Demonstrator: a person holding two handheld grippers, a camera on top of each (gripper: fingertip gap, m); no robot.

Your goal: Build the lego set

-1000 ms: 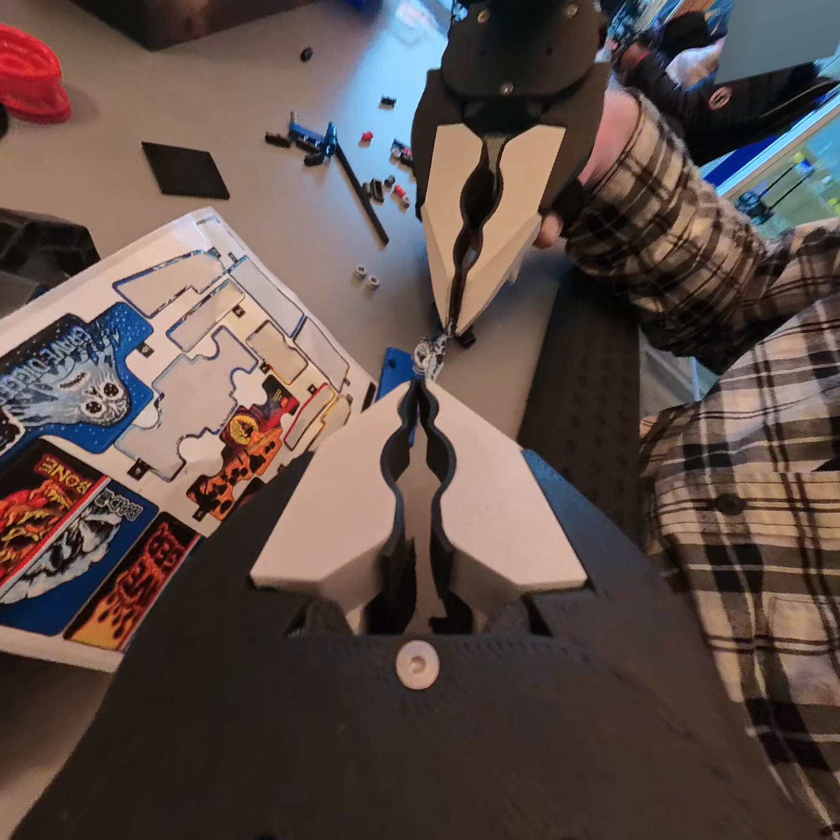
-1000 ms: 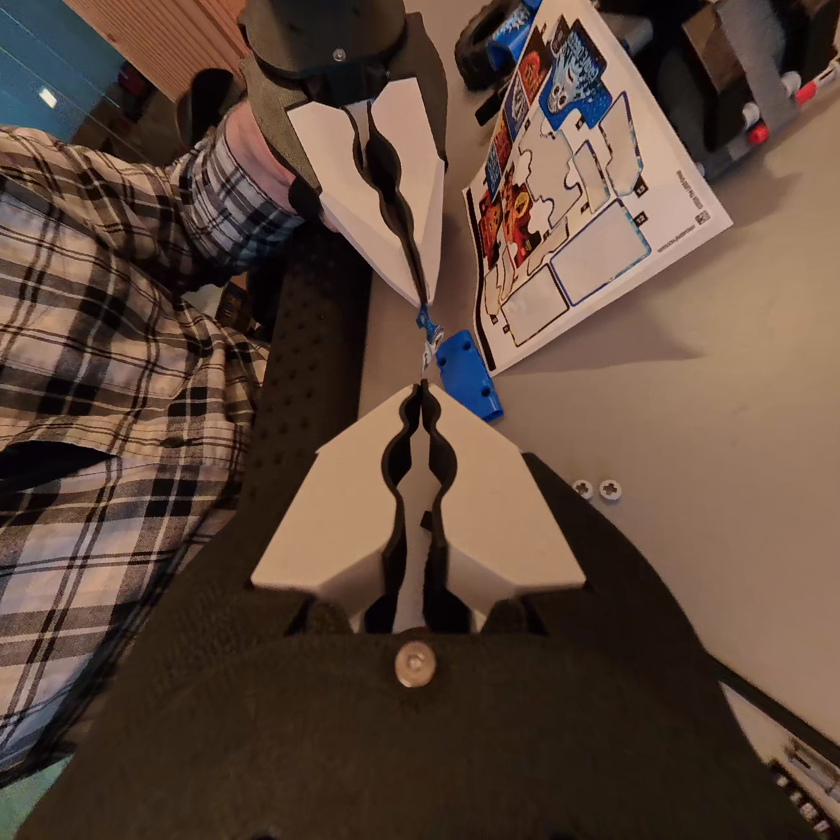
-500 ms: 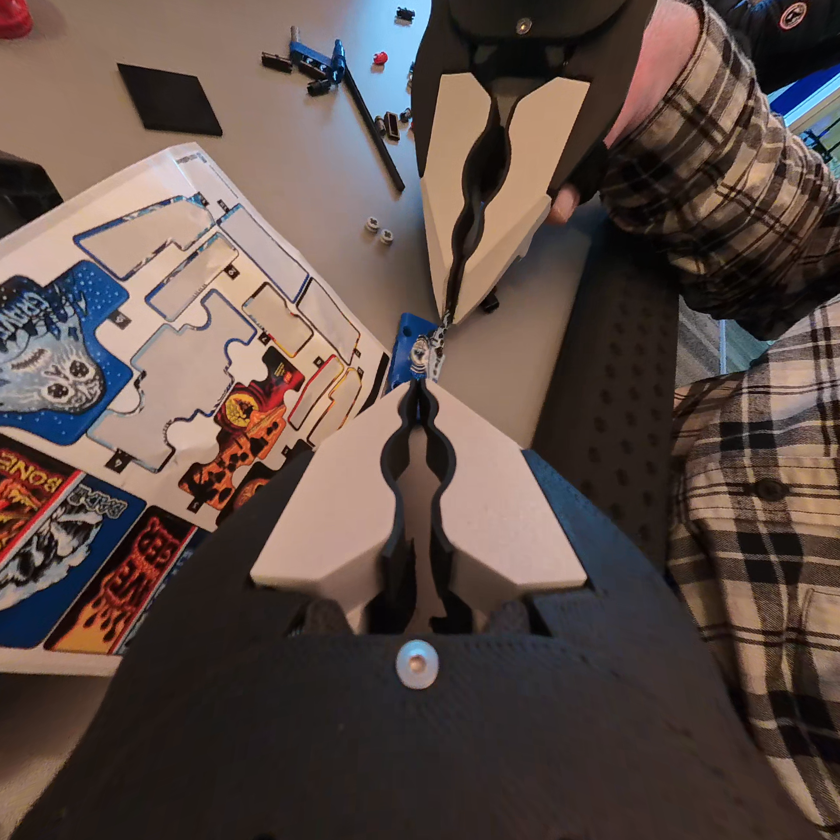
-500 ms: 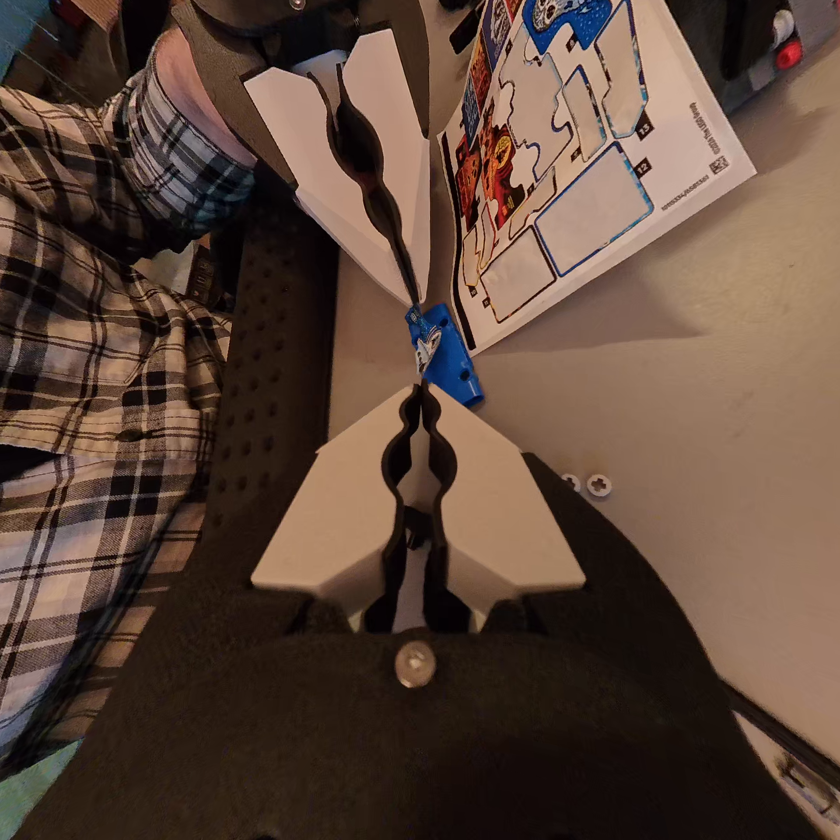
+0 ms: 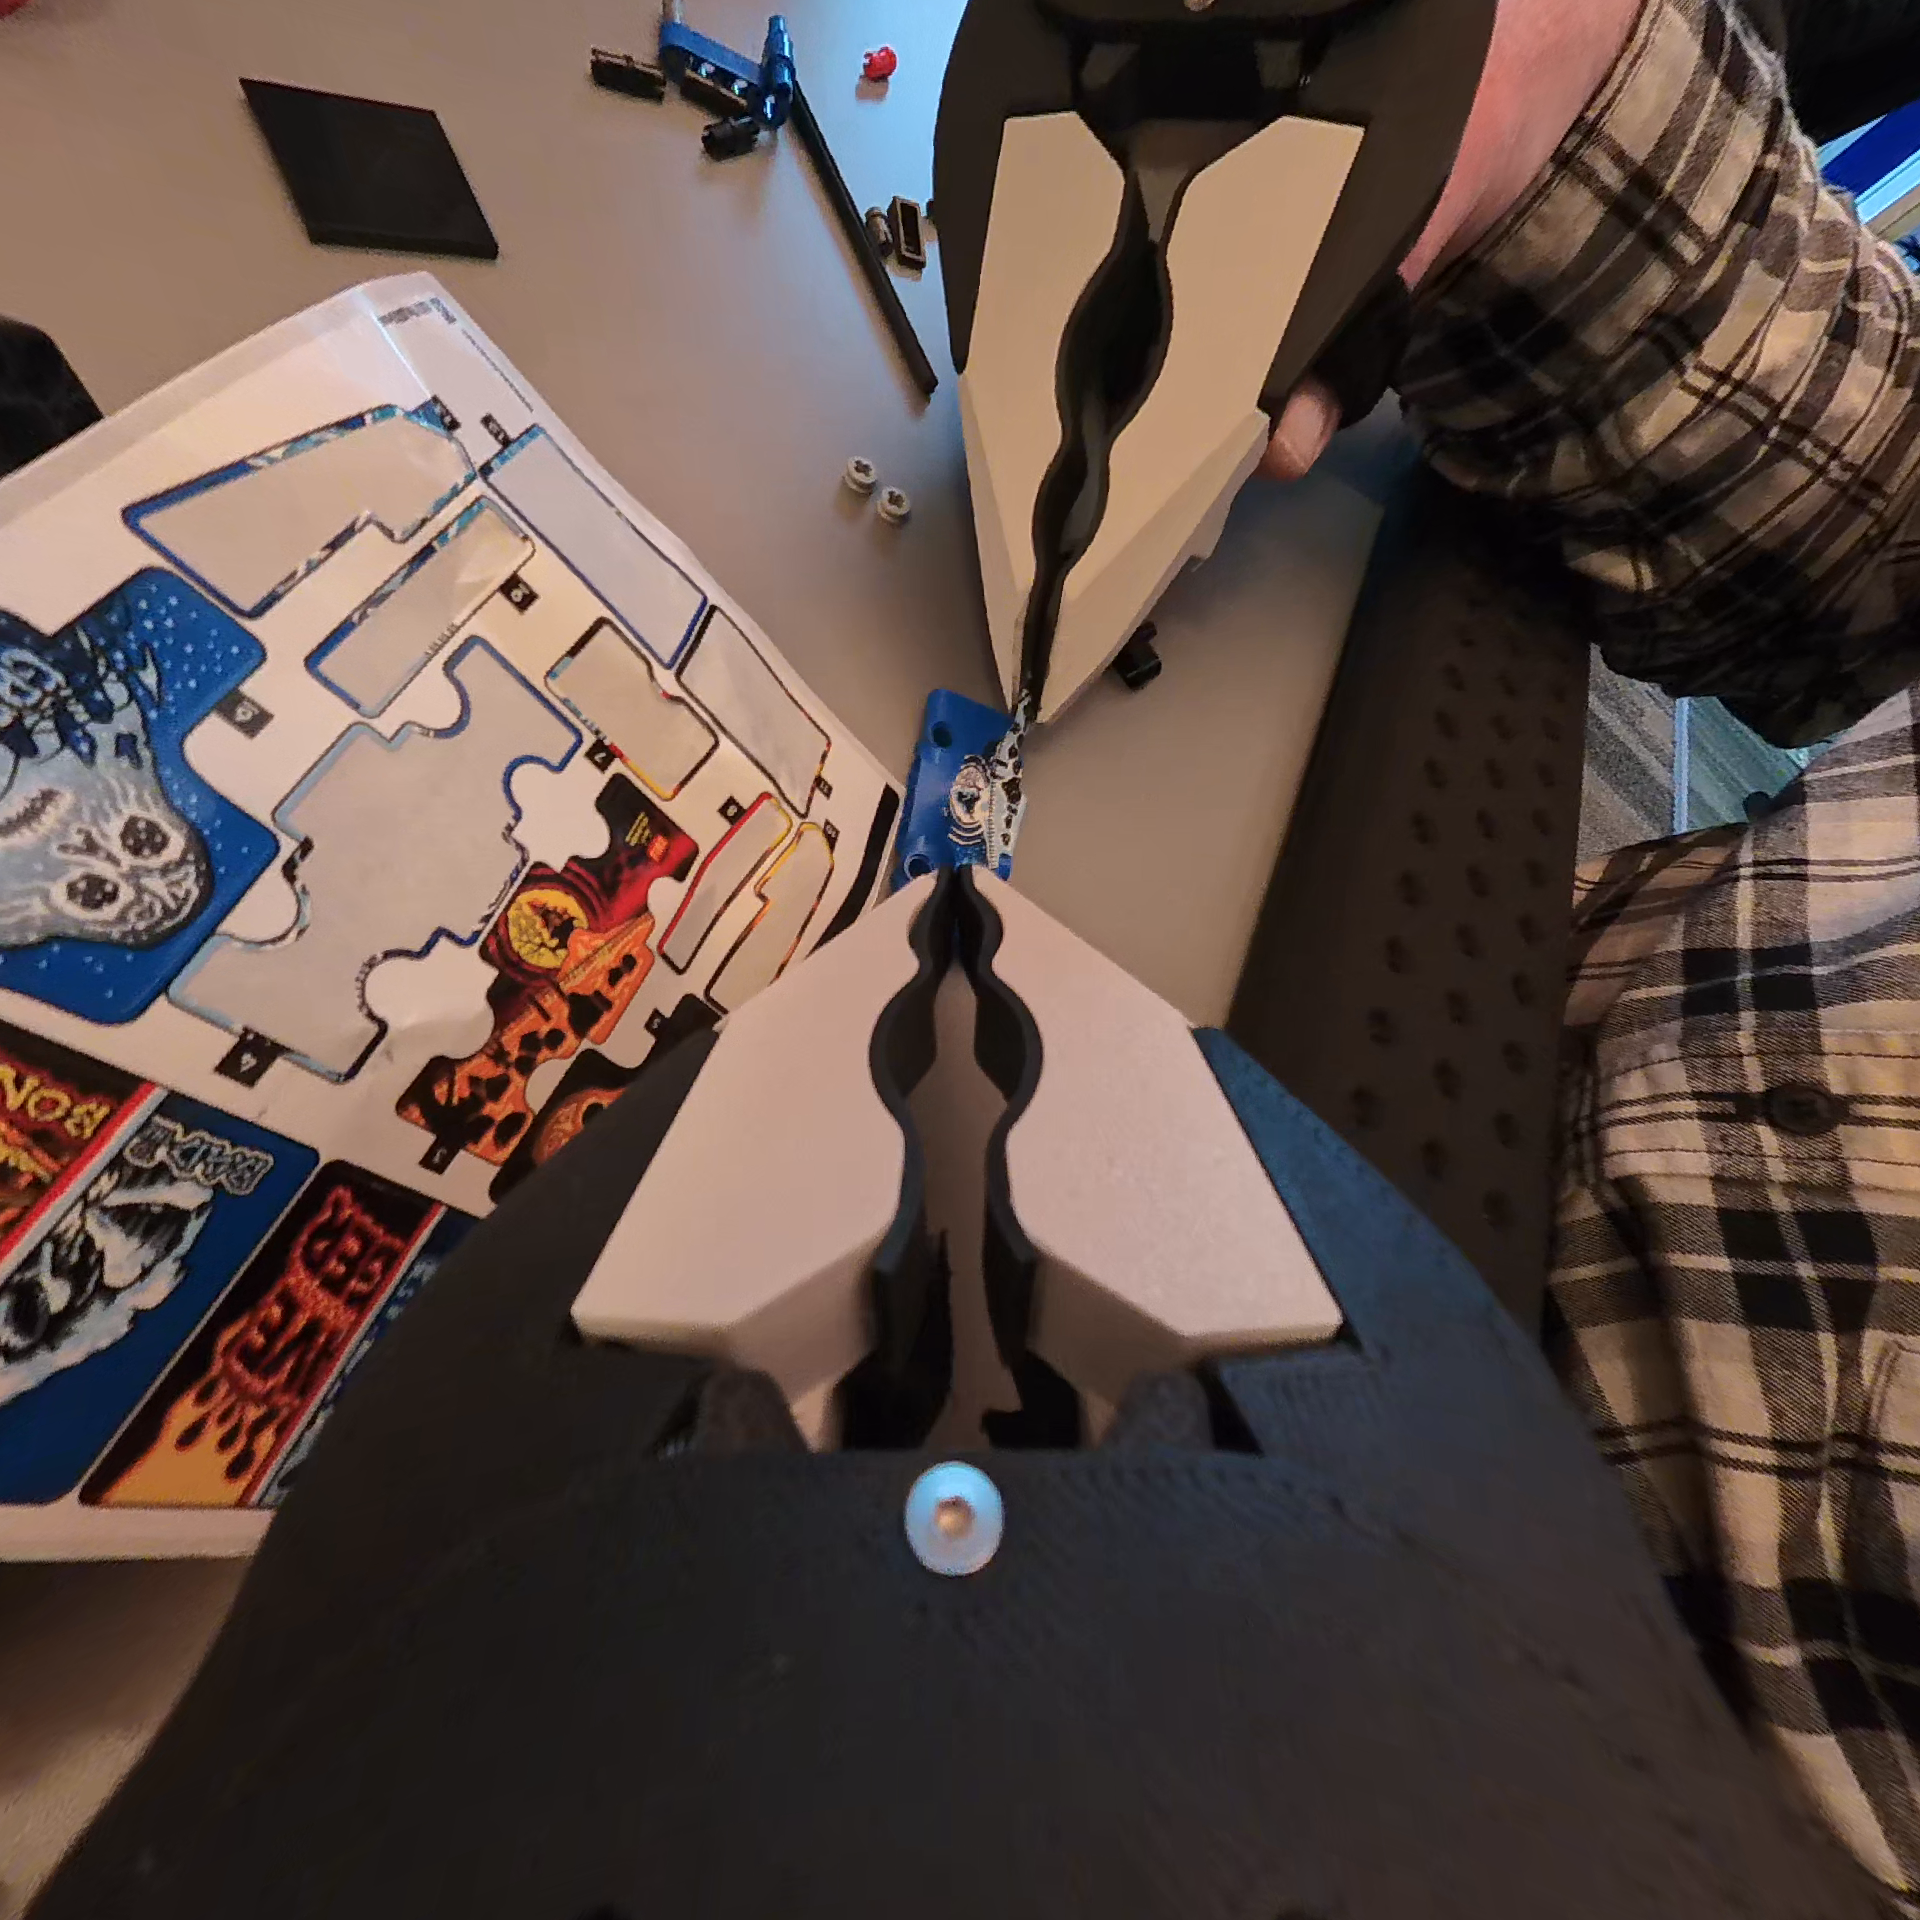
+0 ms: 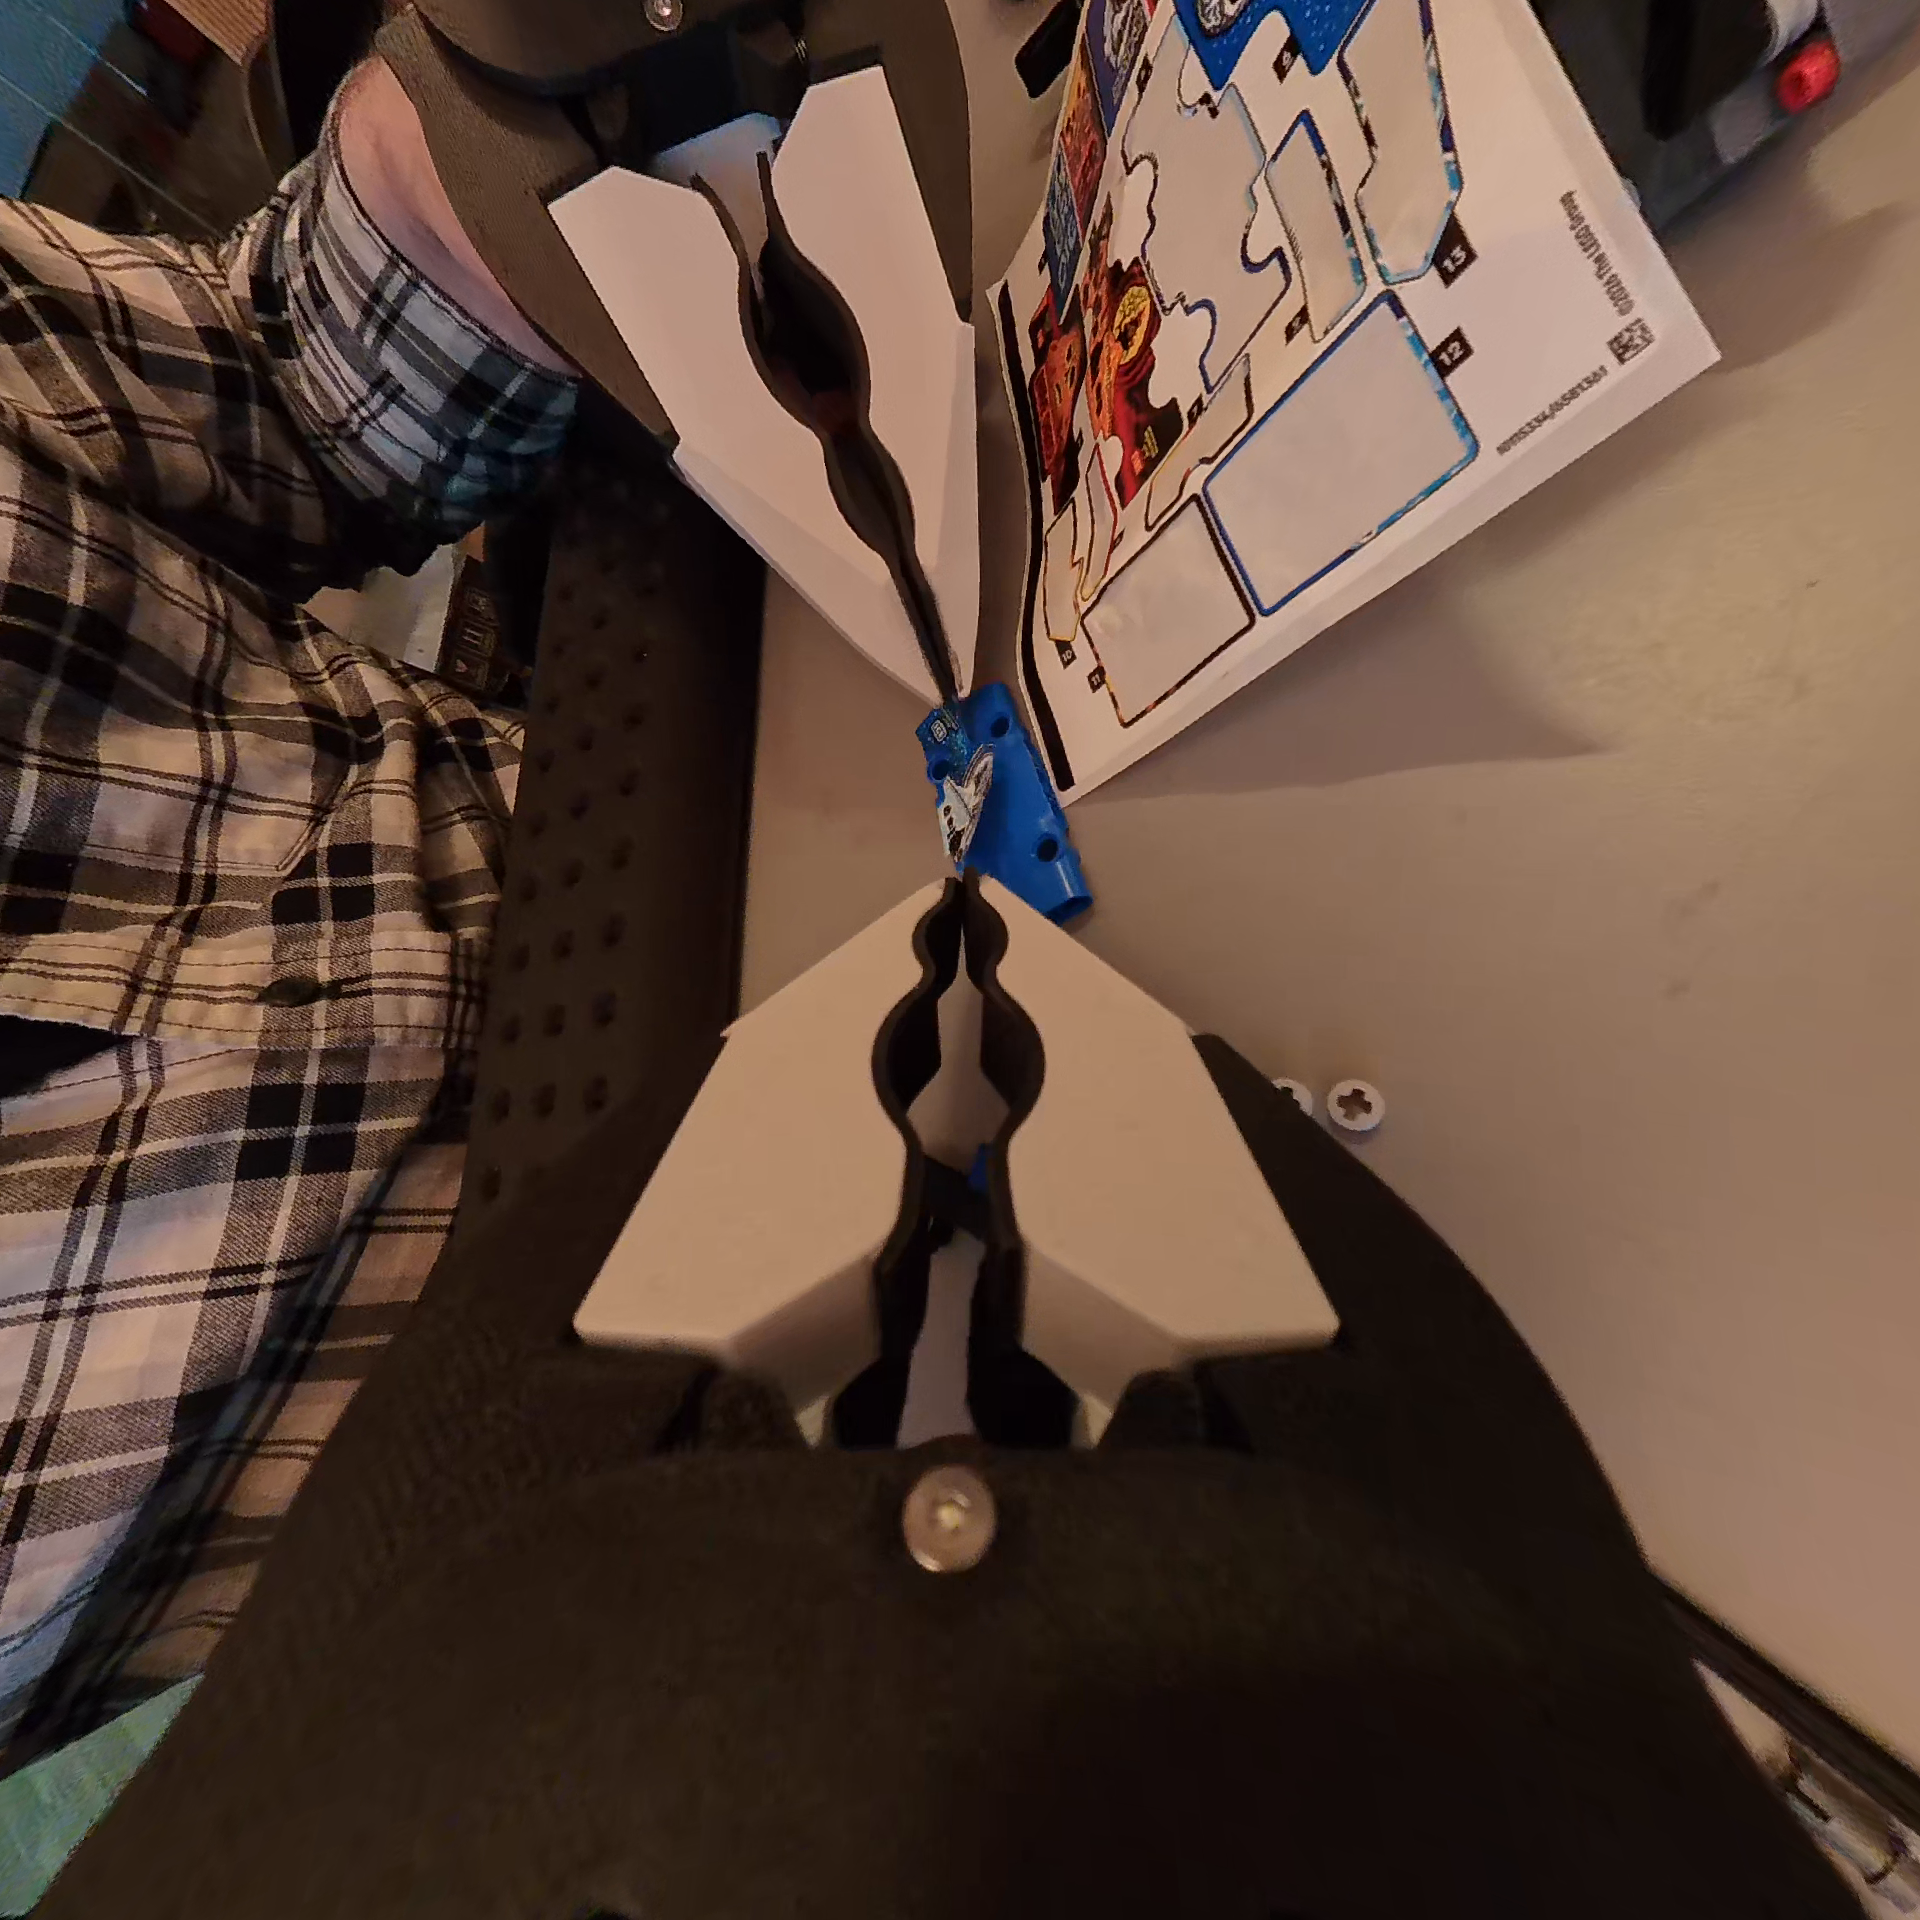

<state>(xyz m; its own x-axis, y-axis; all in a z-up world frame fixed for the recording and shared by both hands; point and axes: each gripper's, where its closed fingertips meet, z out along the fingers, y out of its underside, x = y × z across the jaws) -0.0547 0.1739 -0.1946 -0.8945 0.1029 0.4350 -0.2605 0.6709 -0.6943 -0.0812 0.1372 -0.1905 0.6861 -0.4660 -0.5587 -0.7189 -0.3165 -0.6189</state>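
A small blue-and-white sticker (image 5: 995, 795) is stretched between my two gripper tips, right above a blue Lego panel (image 5: 935, 774) that lies on the grey table. My left gripper (image 5: 954, 881) is shut on the sticker's near end. My right gripper (image 5: 1029, 709) comes in from the far side, tip to tip with it, and is shut on the far end. In the right wrist view the right gripper (image 6: 956, 883) is near, the left gripper (image 6: 948, 688) is opposite, and the sticker (image 6: 964, 808) lies over the panel (image 6: 1023, 805).
A sticker sheet (image 5: 395, 748) lies left of the panel, partly peeled. Two small grey round pieces (image 5: 875, 488) sit beyond it. A long black axle (image 5: 862, 229), blue and black parts (image 5: 717, 73) and a black plate (image 5: 364, 166) lie farther back. A perforated black mat (image 5: 1455, 883) and plaid sleeves are to the right.
Both grippers have moved together toward the blue panel, still shut on the sticker. The sticker now sits over the panel's face instead of beside its edge.
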